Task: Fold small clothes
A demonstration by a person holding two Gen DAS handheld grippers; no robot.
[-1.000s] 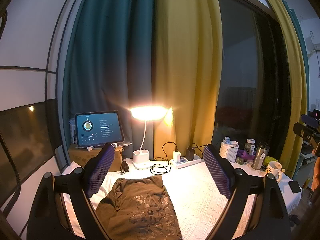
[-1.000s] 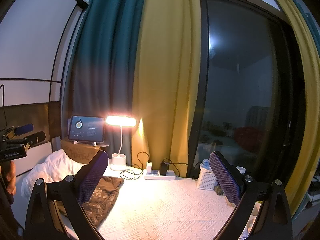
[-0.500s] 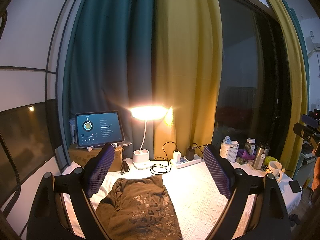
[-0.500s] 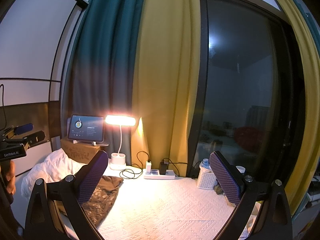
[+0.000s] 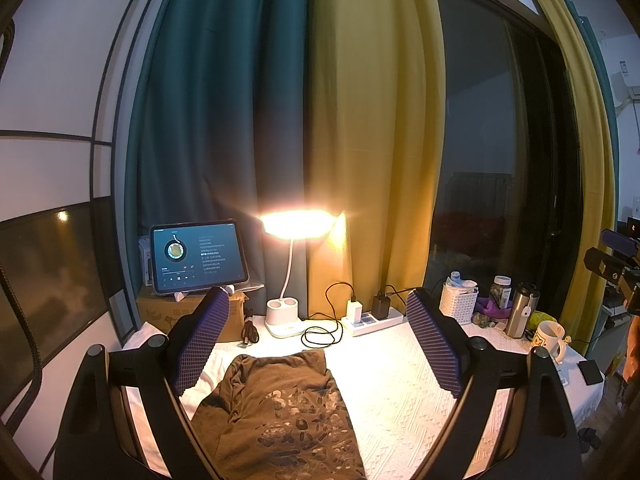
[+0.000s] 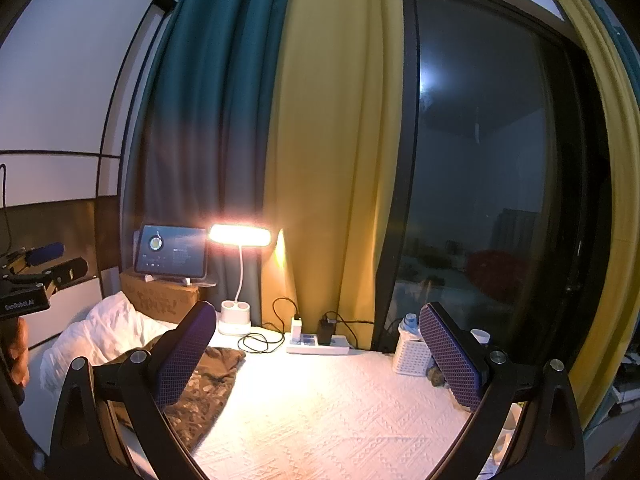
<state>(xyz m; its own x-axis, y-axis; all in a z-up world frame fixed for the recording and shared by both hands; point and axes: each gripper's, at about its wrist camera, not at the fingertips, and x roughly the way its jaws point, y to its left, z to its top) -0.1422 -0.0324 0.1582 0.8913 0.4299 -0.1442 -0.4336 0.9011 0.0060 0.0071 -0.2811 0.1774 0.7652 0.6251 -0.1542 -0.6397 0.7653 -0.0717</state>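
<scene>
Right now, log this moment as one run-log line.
left gripper: open, empty | right gripper: open, empty | brown printed shirt: flat on white tablecloth, unfolded | desk lamp: on

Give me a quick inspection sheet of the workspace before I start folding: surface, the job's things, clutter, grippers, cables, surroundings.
Surface: white textured tablecloth, brightly lit by the desk lamp.
Job's things: one brown printed garment lying unfolded at the left; white cloth bunched beyond it.
Clutter: tablet on a cardboard box, white basket, jar, steel flask, mug, phone.
Grippers: left gripper open, nothing between its fingers; right gripper open, empty.
Cables: power strip with two chargers; black cable coiled on the cloth.
Surroundings: teal and yellow curtains, dark window.
</scene>
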